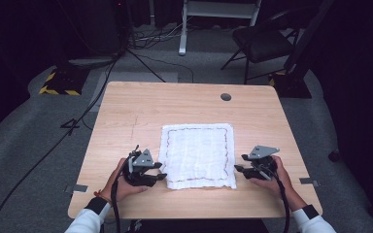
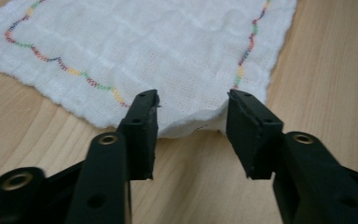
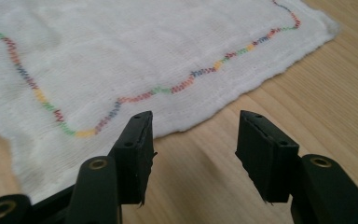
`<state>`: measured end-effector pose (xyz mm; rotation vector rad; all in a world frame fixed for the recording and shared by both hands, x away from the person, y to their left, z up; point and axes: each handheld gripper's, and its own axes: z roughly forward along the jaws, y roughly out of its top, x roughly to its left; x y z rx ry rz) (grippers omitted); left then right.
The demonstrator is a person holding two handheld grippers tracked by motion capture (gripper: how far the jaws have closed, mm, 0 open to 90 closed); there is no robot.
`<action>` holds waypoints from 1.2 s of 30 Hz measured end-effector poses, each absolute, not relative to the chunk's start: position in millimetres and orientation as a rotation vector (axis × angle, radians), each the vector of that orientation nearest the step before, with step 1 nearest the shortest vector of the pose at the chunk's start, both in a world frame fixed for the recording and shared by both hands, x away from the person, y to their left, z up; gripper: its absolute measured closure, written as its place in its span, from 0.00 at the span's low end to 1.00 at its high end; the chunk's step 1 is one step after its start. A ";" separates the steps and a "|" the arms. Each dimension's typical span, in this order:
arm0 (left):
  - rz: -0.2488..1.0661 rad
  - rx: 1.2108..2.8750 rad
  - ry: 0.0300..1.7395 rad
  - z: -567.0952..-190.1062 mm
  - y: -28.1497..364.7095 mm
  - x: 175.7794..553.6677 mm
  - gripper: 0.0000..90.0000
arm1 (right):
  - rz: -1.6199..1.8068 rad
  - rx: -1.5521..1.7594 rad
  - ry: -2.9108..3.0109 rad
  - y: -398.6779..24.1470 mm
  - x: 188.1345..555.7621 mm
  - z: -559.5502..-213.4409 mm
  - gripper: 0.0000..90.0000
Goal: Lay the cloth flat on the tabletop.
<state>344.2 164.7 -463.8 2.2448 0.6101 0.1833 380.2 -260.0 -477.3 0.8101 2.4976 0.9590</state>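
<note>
A white square cloth [image 1: 197, 153] with a wavy multicoloured stitched border lies flat on the wooden table [image 1: 136, 107], toward its near side. My left gripper [image 1: 161, 171] rests at the cloth's near-left corner. In the left gripper view its jaws stand open [image 2: 193, 100], and a slightly lifted bit of the cloth's edge [image 2: 186, 122] lies between the tips without being pinched. My right gripper [image 1: 239, 162] sits just off the cloth's right edge. In the right gripper view its jaws are open [image 3: 193, 121] over bare wood, with the cloth [image 3: 98, 56] just ahead of them.
A round dark hole [image 1: 226, 96] sits near the table's far right. Bits of tape [image 1: 79, 188] mark the near table edges. Beyond the table stand a dark folding chair [image 1: 262, 41] and a white stand, with cables [image 1: 77, 121] across the grey floor.
</note>
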 end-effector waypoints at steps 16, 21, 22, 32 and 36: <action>0.166 2.320 0.652 -483.2 146.8 341.9 0.49 | 0.939 0.672 2.623 -242.4 351.8 -486.5 0.48; 0.154 2.357 0.658 -488.7 144.3 340.1 0.48 | 0.938 0.689 2.603 -253.3 346.1 -487.9 0.46; 0.156 2.362 0.656 -489.2 143.2 339.2 0.48 | 0.946 0.701 2.599 -255.7 344.9 -488.3 0.46; 0.149 2.396 0.640 -487.2 138.2 326.7 0.51 | 0.946 0.758 2.587 -269.1 332.6 -488.5 0.49; 0.125 2.376 0.634 -483.6 139.8 321.6 0.48 | 0.939 0.773 2.589 -272.2 329.1 -487.6 0.51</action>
